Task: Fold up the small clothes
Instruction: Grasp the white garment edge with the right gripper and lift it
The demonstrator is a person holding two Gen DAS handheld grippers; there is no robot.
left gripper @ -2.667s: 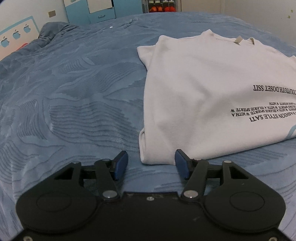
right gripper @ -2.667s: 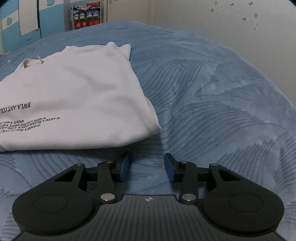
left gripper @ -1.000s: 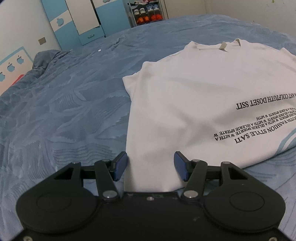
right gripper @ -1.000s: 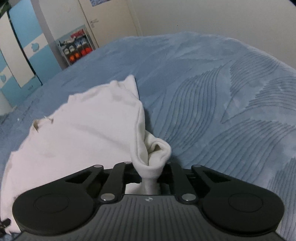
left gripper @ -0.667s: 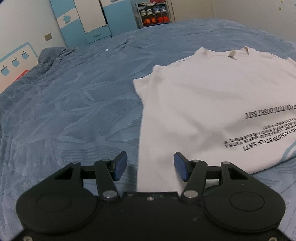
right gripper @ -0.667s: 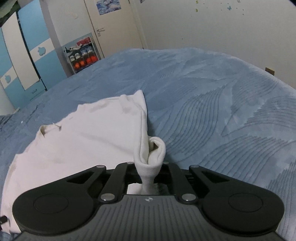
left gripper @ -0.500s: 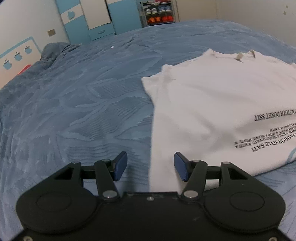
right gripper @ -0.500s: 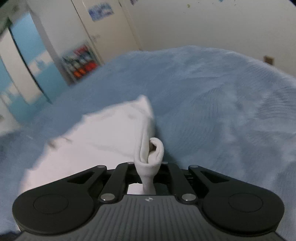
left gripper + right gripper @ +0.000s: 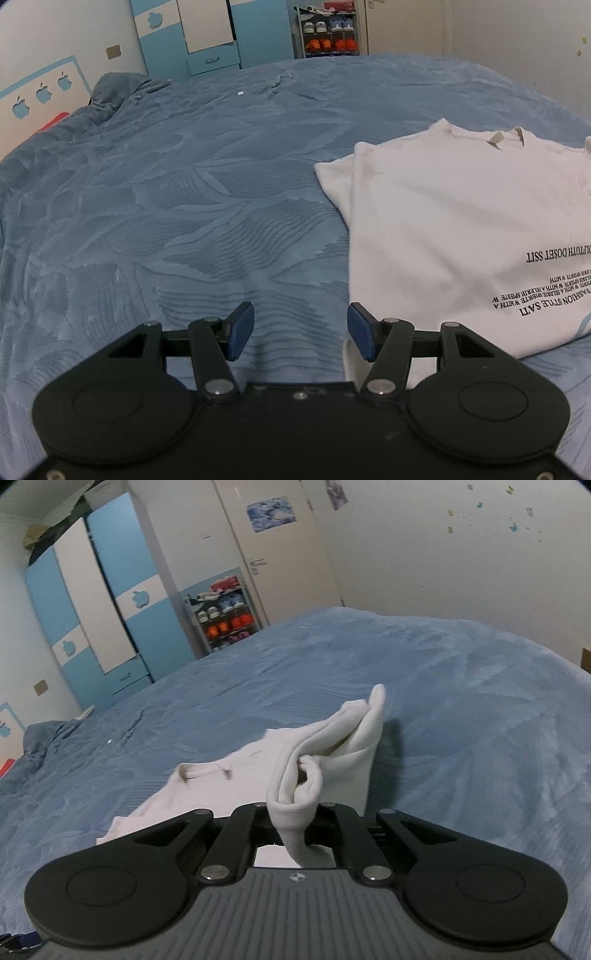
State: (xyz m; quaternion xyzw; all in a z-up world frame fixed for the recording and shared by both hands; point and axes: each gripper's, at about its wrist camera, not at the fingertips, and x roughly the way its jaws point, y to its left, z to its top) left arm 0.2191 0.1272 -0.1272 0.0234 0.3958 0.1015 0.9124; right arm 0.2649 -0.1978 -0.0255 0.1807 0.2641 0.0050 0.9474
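The right gripper (image 9: 295, 825) pinches a bunched corner of the soft, light white shirt (image 9: 461, 236) lying on the blue bed (image 9: 203, 206), while the left gripper (image 9: 300, 330), jaws wide and empty, should probably take the near hem corner beside it.

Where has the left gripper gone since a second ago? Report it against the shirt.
Yes, it moved left: the open left gripper straddled the white shirt edge then; now blue bedspread lies between its fingers.
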